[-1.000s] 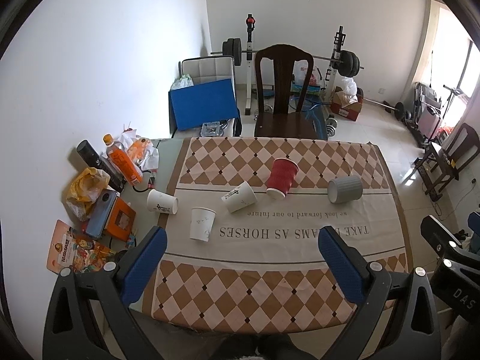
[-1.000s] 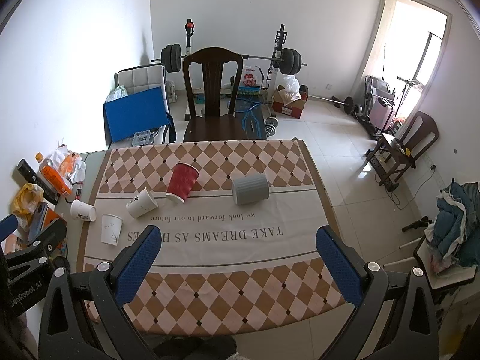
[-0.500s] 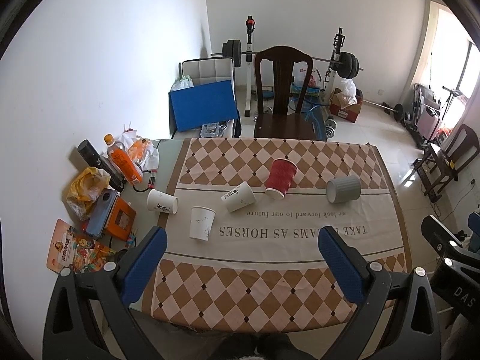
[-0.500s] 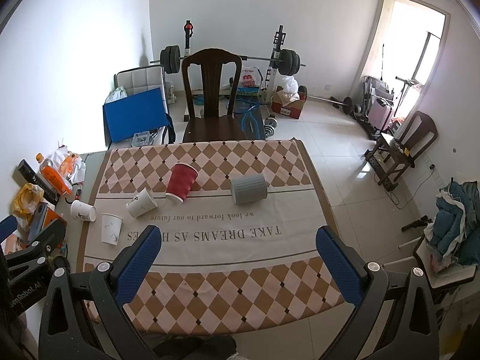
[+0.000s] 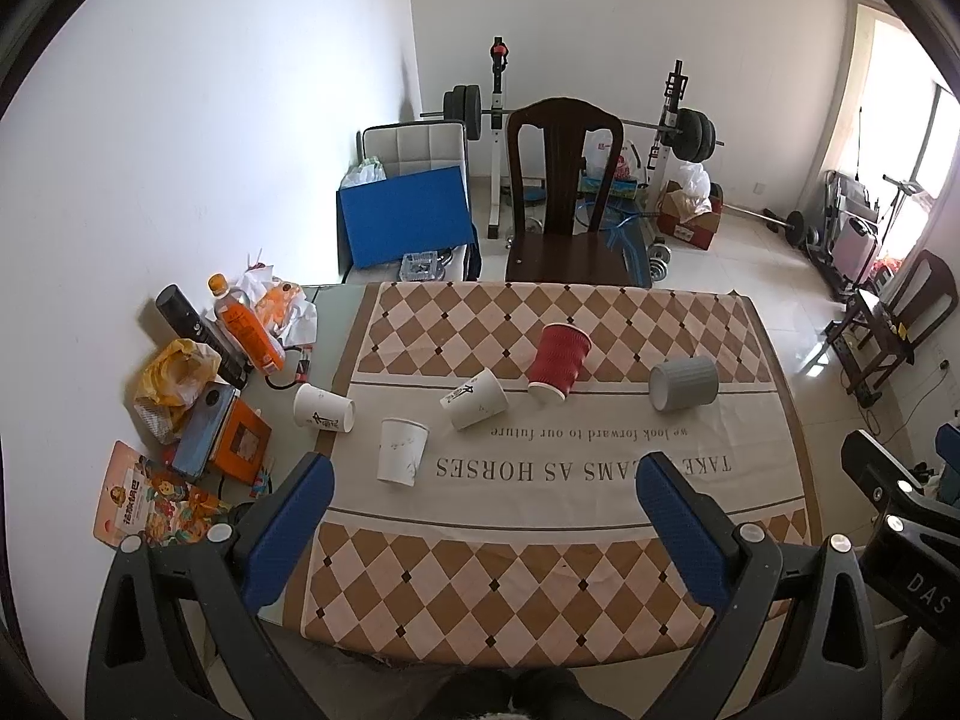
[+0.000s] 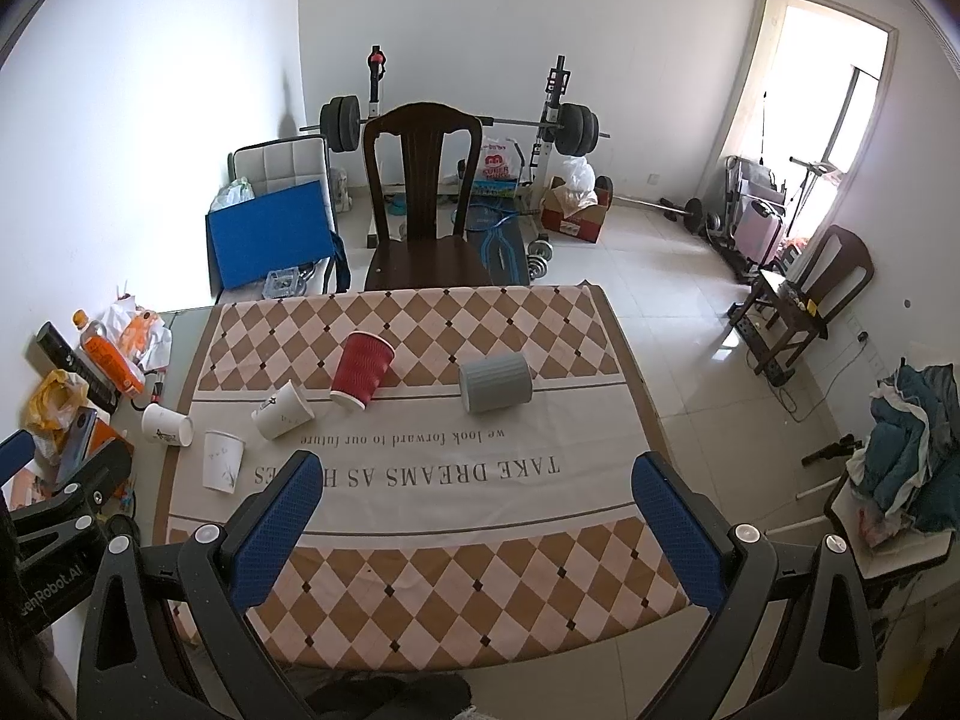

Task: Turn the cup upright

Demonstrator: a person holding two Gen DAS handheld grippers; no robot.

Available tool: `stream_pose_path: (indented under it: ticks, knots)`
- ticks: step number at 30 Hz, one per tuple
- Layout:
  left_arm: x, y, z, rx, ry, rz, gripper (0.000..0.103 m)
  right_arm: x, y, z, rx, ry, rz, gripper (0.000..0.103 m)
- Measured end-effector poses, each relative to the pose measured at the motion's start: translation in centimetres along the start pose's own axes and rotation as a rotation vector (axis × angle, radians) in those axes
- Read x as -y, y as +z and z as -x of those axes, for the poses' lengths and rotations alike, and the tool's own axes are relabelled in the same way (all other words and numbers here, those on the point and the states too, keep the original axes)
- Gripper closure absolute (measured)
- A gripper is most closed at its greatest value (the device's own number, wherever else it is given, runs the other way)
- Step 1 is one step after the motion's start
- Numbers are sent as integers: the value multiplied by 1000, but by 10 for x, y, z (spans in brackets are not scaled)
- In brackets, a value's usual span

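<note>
Several cups lie on the checked tablecloth [image 5: 540,570]. A red ribbed cup [image 5: 558,363] lies tipped near the middle; it also shows in the right wrist view [image 6: 362,369]. A grey ribbed cup [image 5: 684,383] [image 6: 495,383] lies on its side to the right. A white cup [image 5: 474,399] [image 6: 282,411] lies on its side left of the red one. Another white cup [image 5: 402,451] [image 6: 223,461] stands upside down. A third white cup [image 5: 323,408] [image 6: 167,426] lies on its side off the cloth. My left gripper [image 5: 480,480] and right gripper [image 6: 480,480] are open and empty, high above the table's near edge.
Bottles, bags and books [image 5: 204,384] crowd the table's left side. A dark wooden chair [image 5: 564,222] stands at the far edge. Weights, a blue board [image 5: 405,219] and boxes are on the floor behind.
Both grippers have drawn back and up a little, so the table looks slightly smaller. No cup has moved.
</note>
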State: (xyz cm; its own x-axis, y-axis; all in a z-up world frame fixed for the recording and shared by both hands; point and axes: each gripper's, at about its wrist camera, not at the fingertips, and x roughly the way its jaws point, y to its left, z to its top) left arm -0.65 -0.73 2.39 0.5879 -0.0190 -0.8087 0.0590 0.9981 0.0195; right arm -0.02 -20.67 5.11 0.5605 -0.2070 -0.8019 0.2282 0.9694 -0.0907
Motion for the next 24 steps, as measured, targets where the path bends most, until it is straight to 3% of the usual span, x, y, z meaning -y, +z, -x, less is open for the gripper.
stream_pose_path:
  ticks: [24]
  knots:
    - [4,-1,2,1,1,5,0,-6,3,4,2,6,2,0]
